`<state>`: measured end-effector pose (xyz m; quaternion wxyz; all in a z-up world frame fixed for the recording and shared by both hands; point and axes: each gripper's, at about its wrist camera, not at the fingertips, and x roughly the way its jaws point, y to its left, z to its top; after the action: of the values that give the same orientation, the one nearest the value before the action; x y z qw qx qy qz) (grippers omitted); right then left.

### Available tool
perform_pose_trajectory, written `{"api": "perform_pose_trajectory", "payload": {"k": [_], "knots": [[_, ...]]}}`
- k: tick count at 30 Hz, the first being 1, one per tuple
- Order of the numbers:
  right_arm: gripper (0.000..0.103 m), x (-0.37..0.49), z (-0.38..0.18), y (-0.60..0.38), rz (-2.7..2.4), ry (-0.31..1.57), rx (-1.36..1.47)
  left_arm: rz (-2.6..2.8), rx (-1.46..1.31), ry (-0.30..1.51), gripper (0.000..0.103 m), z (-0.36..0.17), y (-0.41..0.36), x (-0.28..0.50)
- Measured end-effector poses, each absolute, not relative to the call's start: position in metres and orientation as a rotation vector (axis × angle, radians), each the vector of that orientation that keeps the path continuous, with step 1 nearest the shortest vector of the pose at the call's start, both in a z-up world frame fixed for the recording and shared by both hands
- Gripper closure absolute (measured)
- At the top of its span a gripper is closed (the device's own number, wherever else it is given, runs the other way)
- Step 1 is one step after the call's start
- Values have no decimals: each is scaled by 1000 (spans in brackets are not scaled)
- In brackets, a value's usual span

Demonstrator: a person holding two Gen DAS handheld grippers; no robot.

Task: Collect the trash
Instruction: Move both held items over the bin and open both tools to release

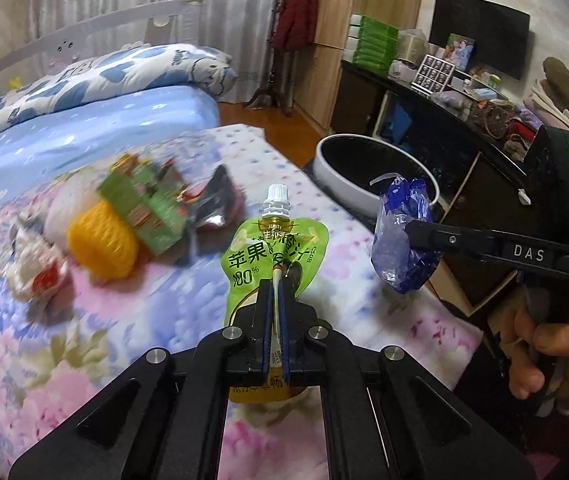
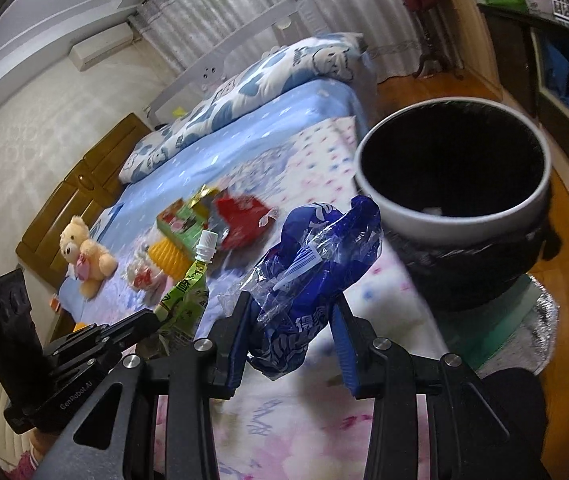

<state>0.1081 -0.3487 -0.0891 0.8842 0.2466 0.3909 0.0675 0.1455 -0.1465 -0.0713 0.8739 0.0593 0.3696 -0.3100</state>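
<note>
Trash rides in both tongs: left tongs [image 1: 275, 280] pinch a green pouch [image 1: 274, 252] flat, right tongs [image 2: 290, 320] clamp a blue wrapper [image 2: 308, 276], both lifted off the bed [image 1: 84, 320] beside the bin [image 2: 380, 196], ready for dropping in.

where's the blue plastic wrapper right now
In the right wrist view the blue plastic wrapper is pinched in the right tool, above the bed, just left of the bin.
</note>
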Motion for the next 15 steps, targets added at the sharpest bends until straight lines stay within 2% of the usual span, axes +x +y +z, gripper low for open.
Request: {"api": "perform_pose_trajectory", "payload": {"k": [15], "knots": [[65,114,-75,-410,66,763,547,-715,169,761,101,-63,-210,168]]}}
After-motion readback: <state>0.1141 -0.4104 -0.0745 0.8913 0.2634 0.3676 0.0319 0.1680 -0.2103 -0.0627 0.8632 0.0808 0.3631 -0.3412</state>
